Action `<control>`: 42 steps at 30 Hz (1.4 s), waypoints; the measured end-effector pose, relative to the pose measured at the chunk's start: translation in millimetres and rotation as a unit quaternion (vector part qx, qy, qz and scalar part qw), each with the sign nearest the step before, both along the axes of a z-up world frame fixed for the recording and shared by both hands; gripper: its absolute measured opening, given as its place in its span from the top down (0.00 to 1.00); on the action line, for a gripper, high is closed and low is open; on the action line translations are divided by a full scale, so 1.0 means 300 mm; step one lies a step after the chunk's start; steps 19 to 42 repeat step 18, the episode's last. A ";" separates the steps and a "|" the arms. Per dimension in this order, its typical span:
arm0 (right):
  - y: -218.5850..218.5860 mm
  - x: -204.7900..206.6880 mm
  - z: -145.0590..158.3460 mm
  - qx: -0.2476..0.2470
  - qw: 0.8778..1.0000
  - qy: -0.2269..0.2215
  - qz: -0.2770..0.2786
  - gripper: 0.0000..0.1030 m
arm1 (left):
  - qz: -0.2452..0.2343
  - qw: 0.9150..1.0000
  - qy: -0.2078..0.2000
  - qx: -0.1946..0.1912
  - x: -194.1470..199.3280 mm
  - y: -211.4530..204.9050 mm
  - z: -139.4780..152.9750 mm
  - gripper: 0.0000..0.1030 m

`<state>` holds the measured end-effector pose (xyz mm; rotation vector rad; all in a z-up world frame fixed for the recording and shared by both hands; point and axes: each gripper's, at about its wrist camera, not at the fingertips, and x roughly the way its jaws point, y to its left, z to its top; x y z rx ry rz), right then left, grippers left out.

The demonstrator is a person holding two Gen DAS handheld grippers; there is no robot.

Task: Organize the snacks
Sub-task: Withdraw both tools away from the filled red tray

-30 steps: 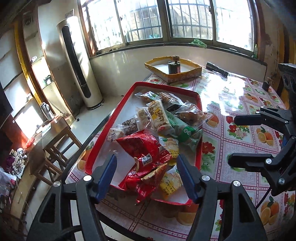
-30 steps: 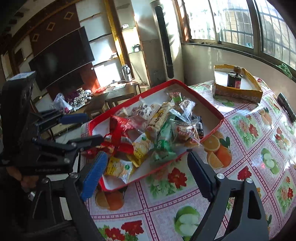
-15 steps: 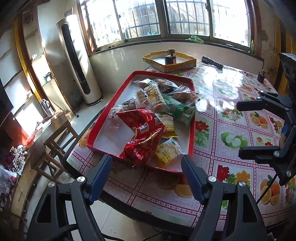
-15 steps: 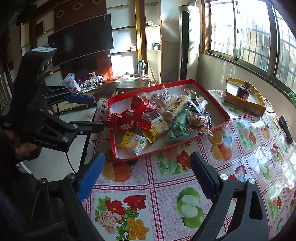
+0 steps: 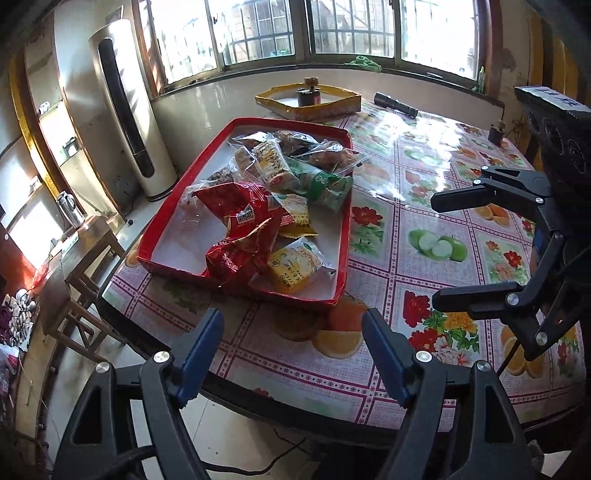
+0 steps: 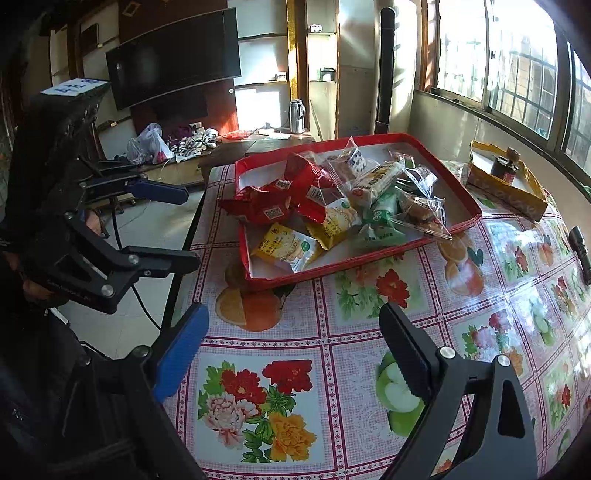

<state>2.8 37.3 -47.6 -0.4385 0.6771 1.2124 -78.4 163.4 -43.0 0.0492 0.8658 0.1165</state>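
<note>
With both your left hand-held gripper [image 5: 291, 354] and right hand-held gripper [image 6: 295, 354] released and empty, the snacks [image 5: 266, 206] lie piled in the red tray [image 5: 341, 258] on the counter [image 5: 406, 258], just beyond the left one.

I get hard daylight through the barred windows [image 5: 332, 33], which blow out to white. It throws strong glare on the glossy fruit-and-flower oilcloth of the desk [image 5: 417, 122] and on the clear snack wrappers. Under the desk edge and in the frame corners everything sinks into dark shadow. Fisheye bending curves the window frames; focus looks sharp throughout.
</note>
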 end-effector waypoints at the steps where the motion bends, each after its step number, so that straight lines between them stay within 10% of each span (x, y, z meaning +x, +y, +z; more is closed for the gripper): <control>1: 0.005 -0.001 -0.003 -0.002 1.000 0.000 0.001 0.09 | 0.001 1.000 -0.001 0.000 0.000 0.003 0.003 0.25; 42: 0.118 0.031 0.004 -0.036 0.999 -0.012 -0.004 0.06 | 0.022 0.999 -0.007 -0.023 0.022 0.079 0.011 0.26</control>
